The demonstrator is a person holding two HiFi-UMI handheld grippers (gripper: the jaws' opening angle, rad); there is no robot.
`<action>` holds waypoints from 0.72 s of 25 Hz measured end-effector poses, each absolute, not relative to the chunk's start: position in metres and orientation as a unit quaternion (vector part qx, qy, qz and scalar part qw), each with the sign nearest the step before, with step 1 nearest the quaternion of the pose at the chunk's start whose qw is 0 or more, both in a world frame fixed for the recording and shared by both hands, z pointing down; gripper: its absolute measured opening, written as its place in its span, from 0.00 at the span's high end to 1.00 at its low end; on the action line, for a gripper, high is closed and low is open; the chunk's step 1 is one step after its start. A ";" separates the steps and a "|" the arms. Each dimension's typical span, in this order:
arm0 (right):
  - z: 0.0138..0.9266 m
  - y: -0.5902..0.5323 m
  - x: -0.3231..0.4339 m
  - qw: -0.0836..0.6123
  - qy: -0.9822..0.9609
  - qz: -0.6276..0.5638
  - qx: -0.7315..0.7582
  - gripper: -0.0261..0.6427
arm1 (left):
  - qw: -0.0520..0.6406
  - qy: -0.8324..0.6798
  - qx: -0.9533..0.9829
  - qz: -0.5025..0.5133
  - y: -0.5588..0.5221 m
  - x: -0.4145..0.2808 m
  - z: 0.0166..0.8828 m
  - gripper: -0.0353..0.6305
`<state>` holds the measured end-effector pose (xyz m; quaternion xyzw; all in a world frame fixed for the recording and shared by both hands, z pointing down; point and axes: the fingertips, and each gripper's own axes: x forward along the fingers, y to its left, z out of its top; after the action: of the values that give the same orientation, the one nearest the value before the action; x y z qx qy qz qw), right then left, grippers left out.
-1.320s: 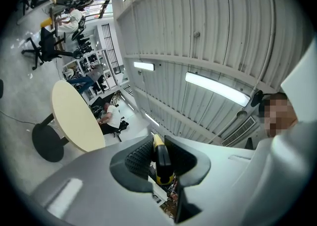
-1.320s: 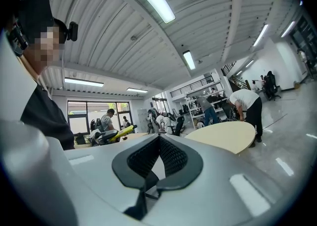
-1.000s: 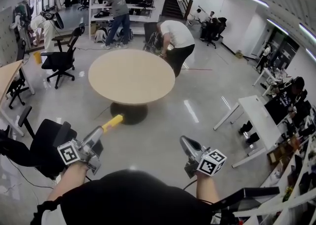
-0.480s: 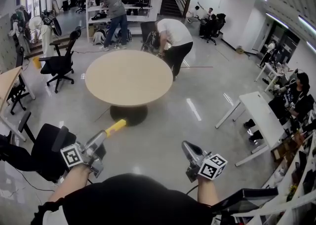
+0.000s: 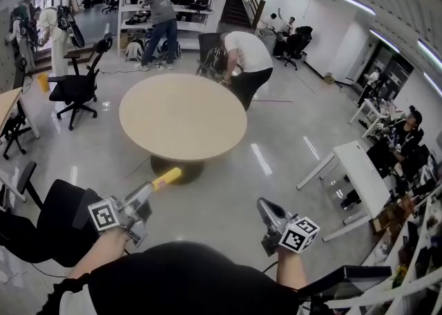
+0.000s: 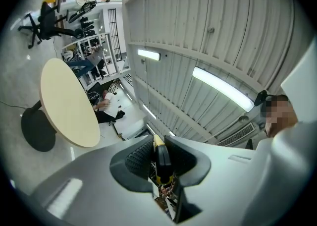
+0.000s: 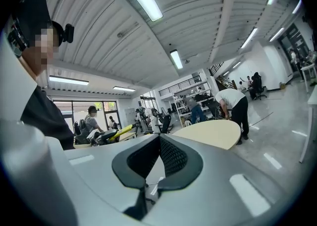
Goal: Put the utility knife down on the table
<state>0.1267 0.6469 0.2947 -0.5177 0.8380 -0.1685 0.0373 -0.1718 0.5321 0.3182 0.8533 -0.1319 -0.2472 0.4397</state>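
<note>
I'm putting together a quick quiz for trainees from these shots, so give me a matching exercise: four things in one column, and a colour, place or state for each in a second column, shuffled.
Things:
1. utility knife
2. round table
3. right gripper
4. office chair

Descriptions:
A. black, on the floor left of the table in the head view
B. jaws together, nothing between them
C. pale beige top on a dark foot
D. yellow, clamped in the left gripper

Pairs: 1-D, 2-C, 3-B, 4-A
</note>
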 end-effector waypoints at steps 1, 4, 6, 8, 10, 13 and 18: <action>0.291 0.634 0.113 0.035 0.840 -0.166 -0.516 0.94 | 0.439 -0.132 0.853 -0.247 0.519 -0.183 0.317 0.85; 0.276 0.591 0.070 0.024 0.850 -0.148 -0.506 0.94 | 0.427 -0.129 0.858 -0.254 0.478 -0.222 0.306 0.85; 0.268 0.559 0.042 0.024 0.853 -0.140 -0.502 0.94 | 0.423 -0.130 0.858 -0.260 0.450 -0.250 0.305 0.85; 0.267 0.530 0.013 0.020 0.858 -0.136 -0.495 0.94 | 0.423 -0.133 0.856 -0.265 0.425 -0.276 0.306 0.85; 0.271 0.506 -0.013 0.006 0.862 -0.134 -0.489 0.94 | 0.424 -0.138 0.854 -0.268 0.404 -0.299 0.310 0.85; 0.273 0.476 -0.037 0.000 0.862 -0.140 -0.487 0.94 | 0.428 -0.147 0.850 -0.269 0.378 -0.328 0.315 0.85; 0.283 0.443 -0.064 -0.006 0.864 -0.144 -0.482 0.94 | 0.429 -0.154 0.848 -0.272 0.350 -0.358 0.327 0.85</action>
<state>-0.0638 0.4432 0.2828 -0.4825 0.8639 -0.1443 -0.0059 -0.3583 0.3502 0.3267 0.8477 -0.1538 -0.2719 0.4287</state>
